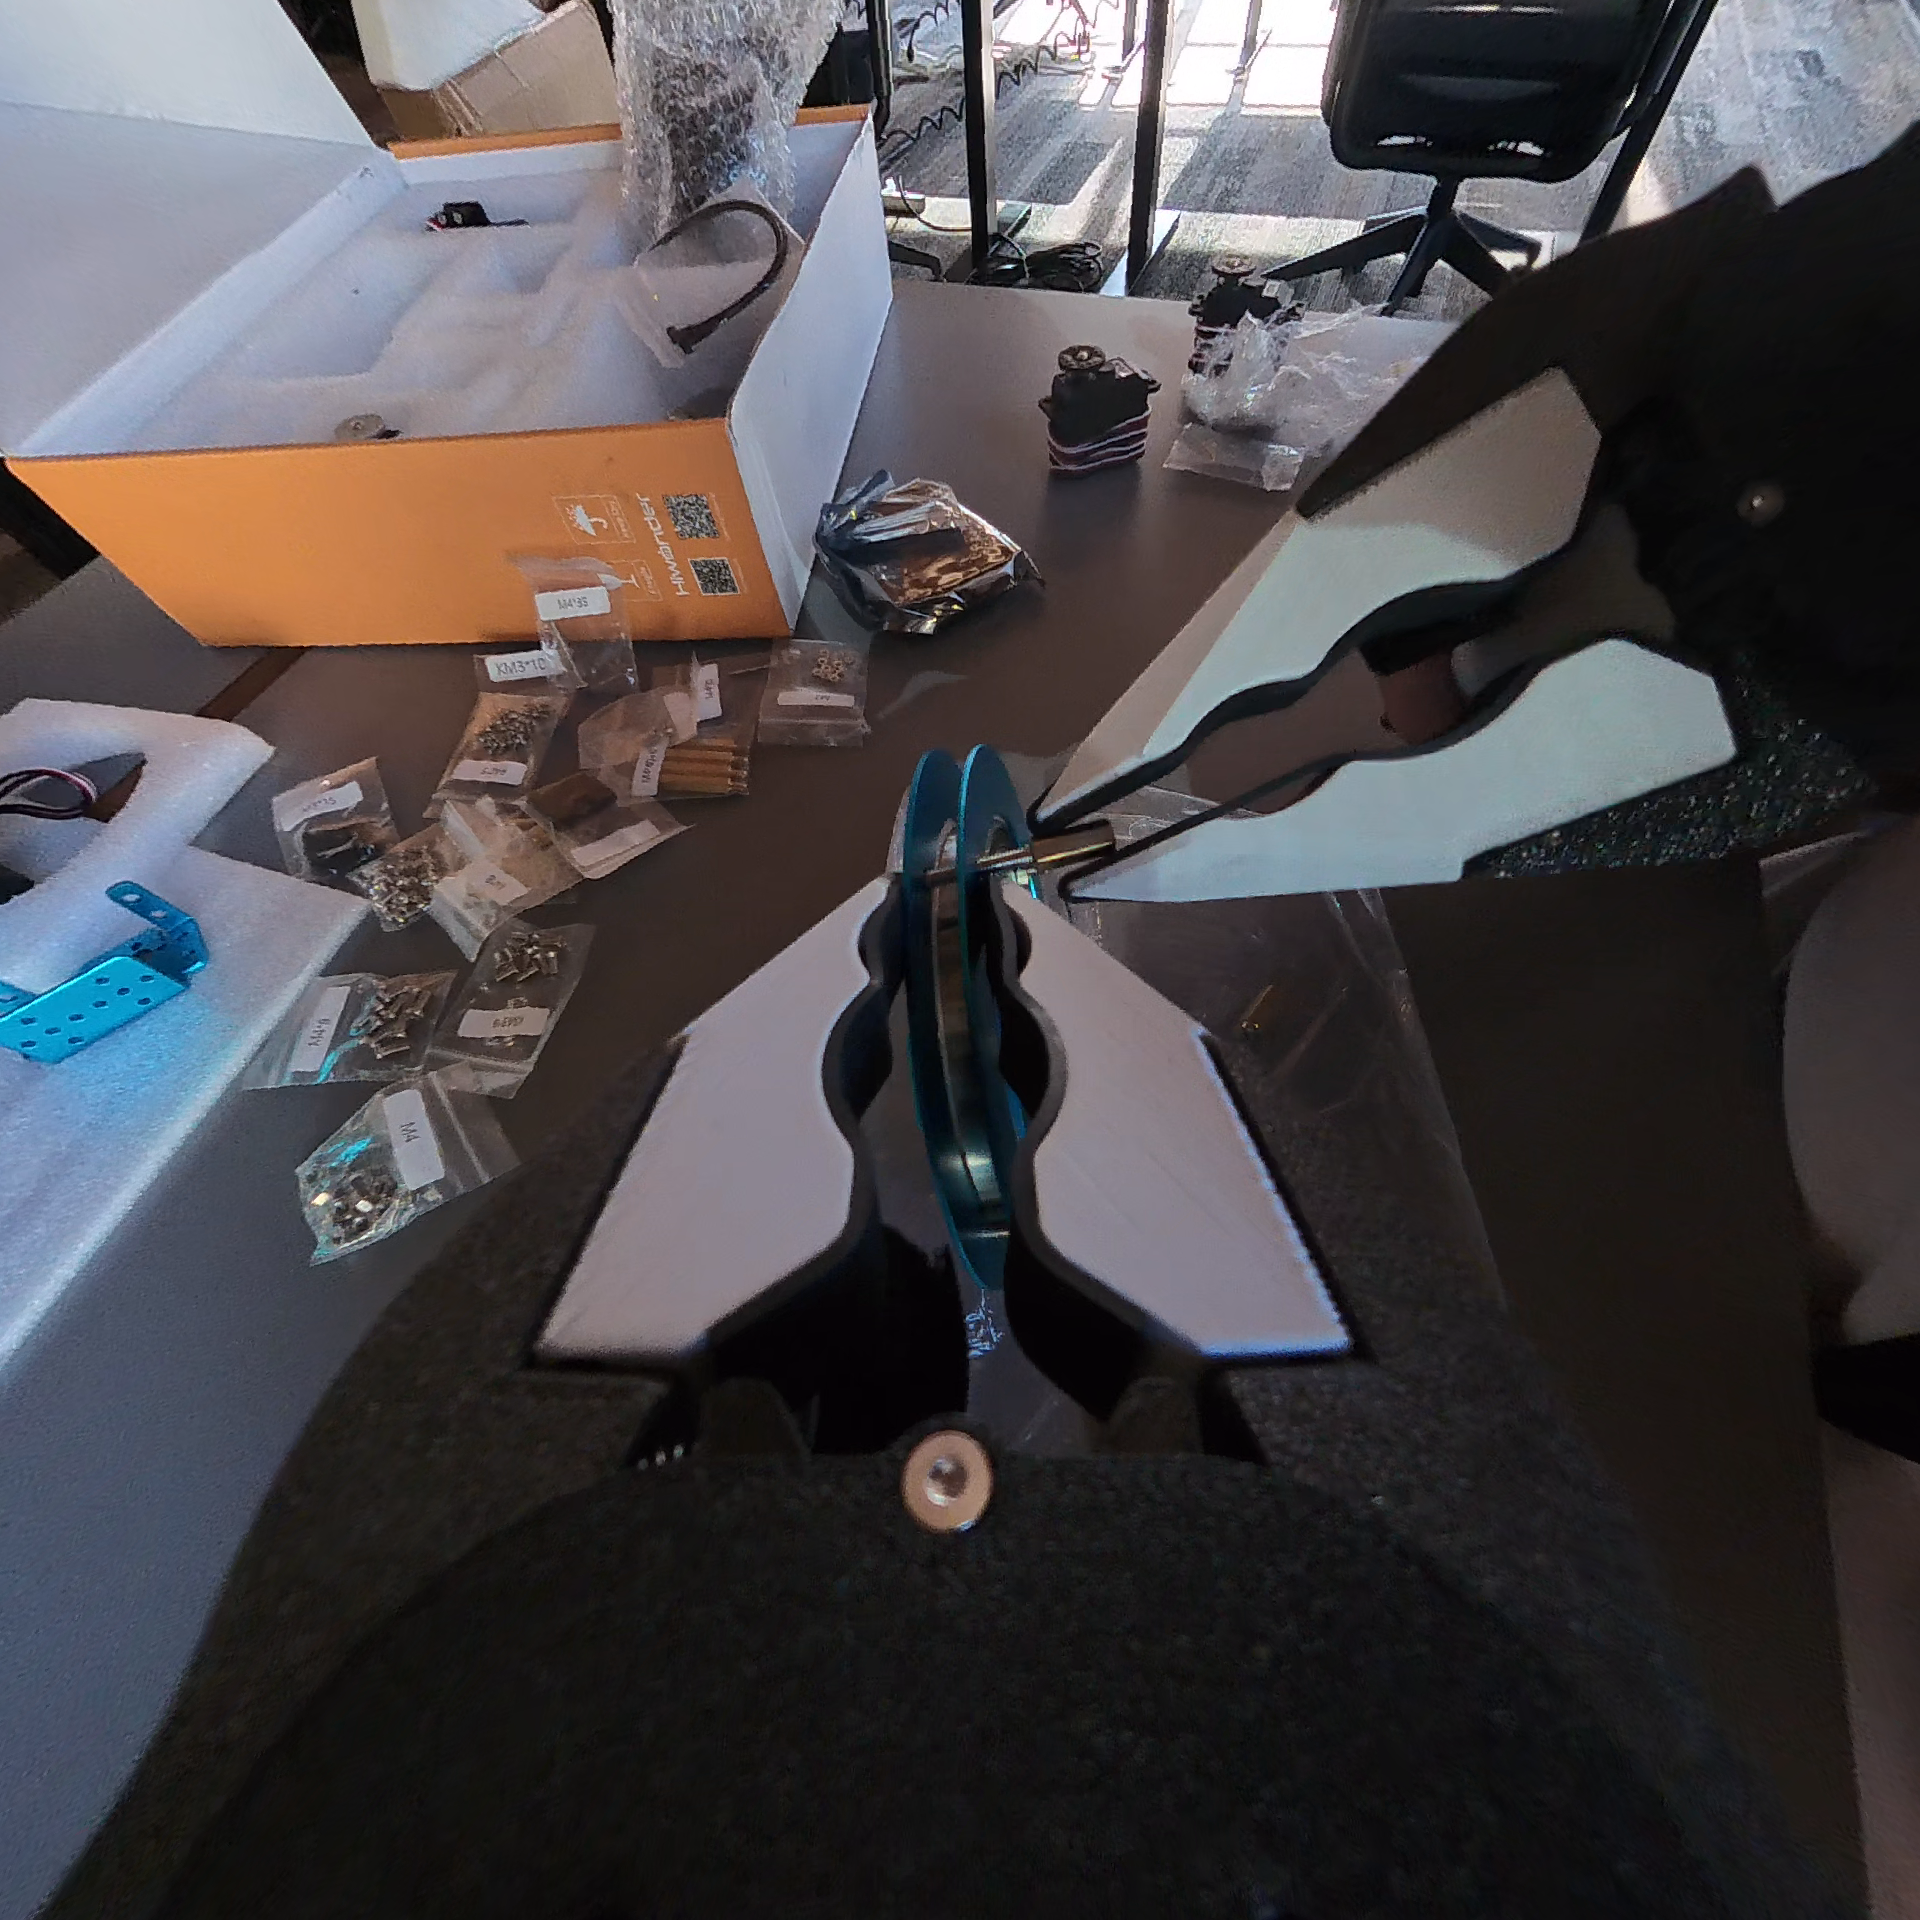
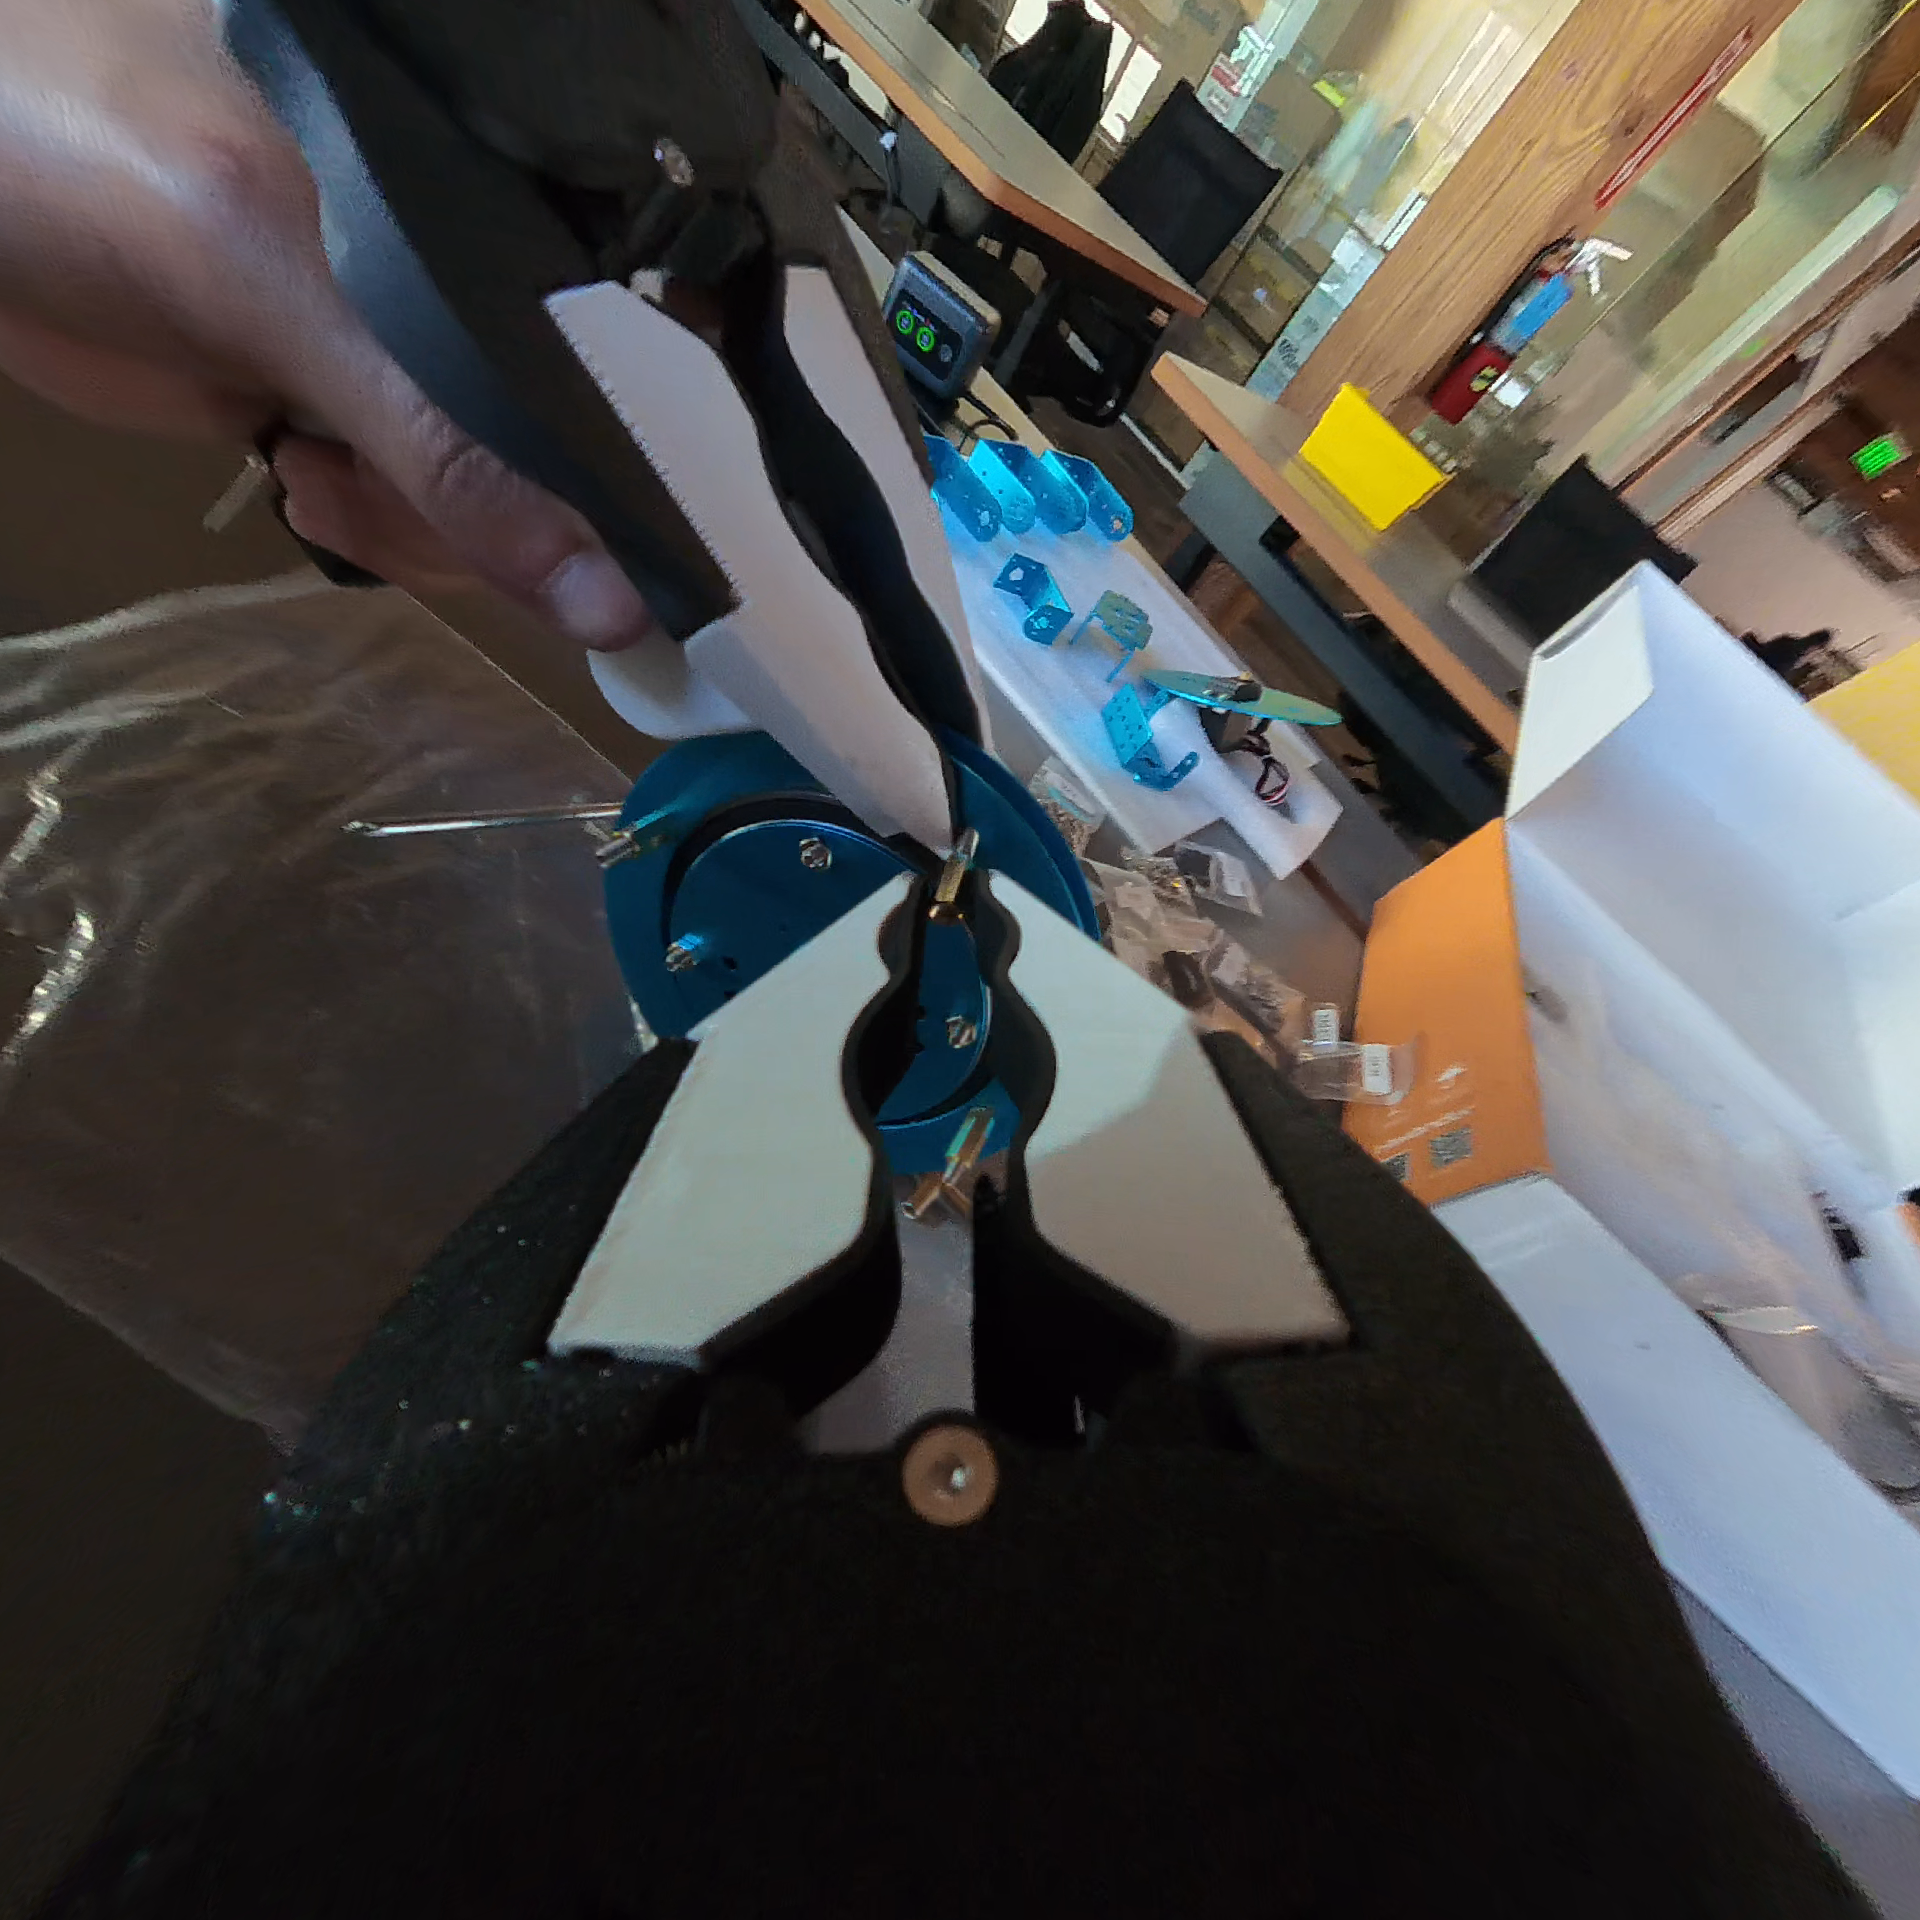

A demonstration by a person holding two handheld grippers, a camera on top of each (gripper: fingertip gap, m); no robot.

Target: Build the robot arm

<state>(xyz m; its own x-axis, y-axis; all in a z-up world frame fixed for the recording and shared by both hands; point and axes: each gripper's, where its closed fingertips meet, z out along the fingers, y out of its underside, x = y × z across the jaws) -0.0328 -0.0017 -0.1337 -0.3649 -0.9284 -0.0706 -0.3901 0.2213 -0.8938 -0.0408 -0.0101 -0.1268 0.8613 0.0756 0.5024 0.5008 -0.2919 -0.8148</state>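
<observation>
My left gripper (image 1: 945, 894) is shut on a blue round plate assembly (image 1: 971, 1174), two discs held on edge with a dark ring between them. It holds the assembly above the dark table (image 1: 987, 343). My right gripper (image 1: 1055, 854) comes in from the right and is shut on a small metal standoff (image 1: 1075, 840) at the disc's upper rim. In the right wrist view, my right gripper (image 2: 953, 883) pinches the brass standoff (image 2: 948, 896) against the blue assembly (image 2: 769, 914). The left gripper (image 2: 943, 823) reaches down from above, held by a hand (image 2: 312, 416). Other standoffs (image 2: 966, 1143) stick out of the disc.
An open orange and white box (image 1: 416, 520) stands at the back left. Several small bags of screws (image 1: 499, 831) lie in front of it. Blue brackets (image 2: 1039, 488) lie on white foam (image 1: 156, 1143). A black servo (image 1: 1096, 416) and a clear plastic sheet (image 1: 1247, 987) are on the right.
</observation>
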